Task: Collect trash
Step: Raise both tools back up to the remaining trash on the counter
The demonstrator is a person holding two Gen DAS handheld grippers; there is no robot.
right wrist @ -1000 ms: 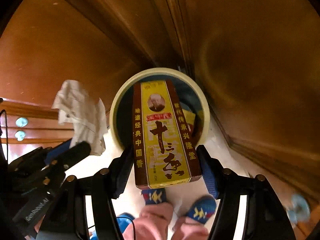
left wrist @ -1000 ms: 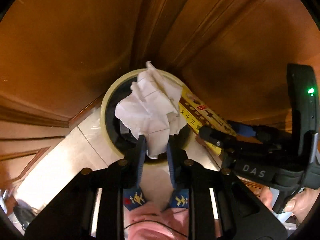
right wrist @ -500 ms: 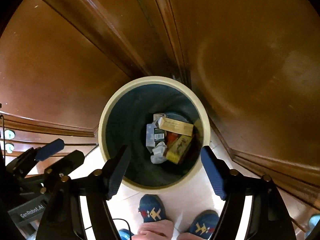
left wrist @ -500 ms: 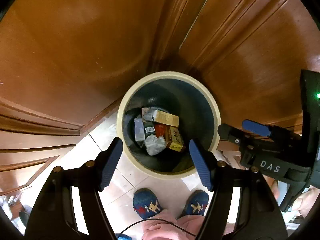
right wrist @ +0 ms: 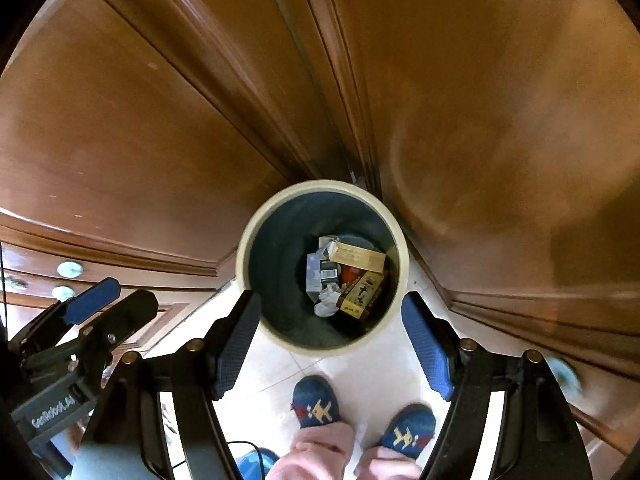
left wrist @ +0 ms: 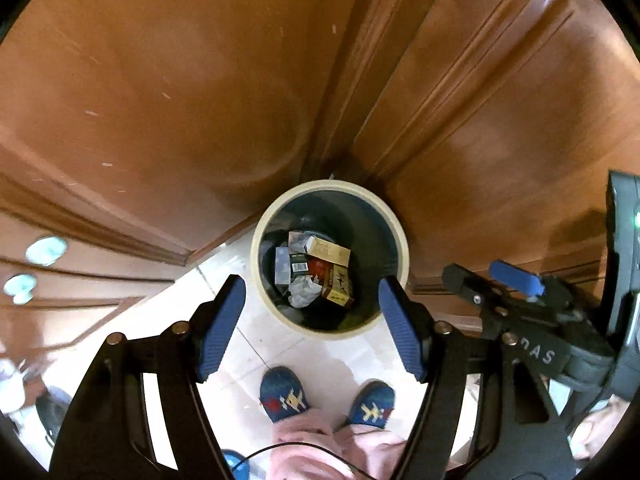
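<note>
Both grippers hang over the round bin (left wrist: 402, 240), the left gripper (left wrist: 312, 320) and right gripper (right wrist: 330, 332) with fingers spread wide and empty; the yellow box (right wrist: 362, 290) and crumpled paper (left wrist: 304, 290) lie inside.

Glossy reddish-brown wooden panels (left wrist: 168, 92) filled most of both views, meeting in a corner where raised mouldings (right wrist: 320, 80) ran down toward the floor. A few pale scuffs marked the left panel. A wooden skirting (left wrist: 120, 232) edged the base of the woodwork. The floor (left wrist: 320, 356) was of pale, shiny tiles with thin grout lines crossing at an angle. Low on the left, lighter panelled fronts carried small round pale-green knobs (left wrist: 46, 251). Warm light lay softly on the polished wood, leaving broad dull reflections.
</note>
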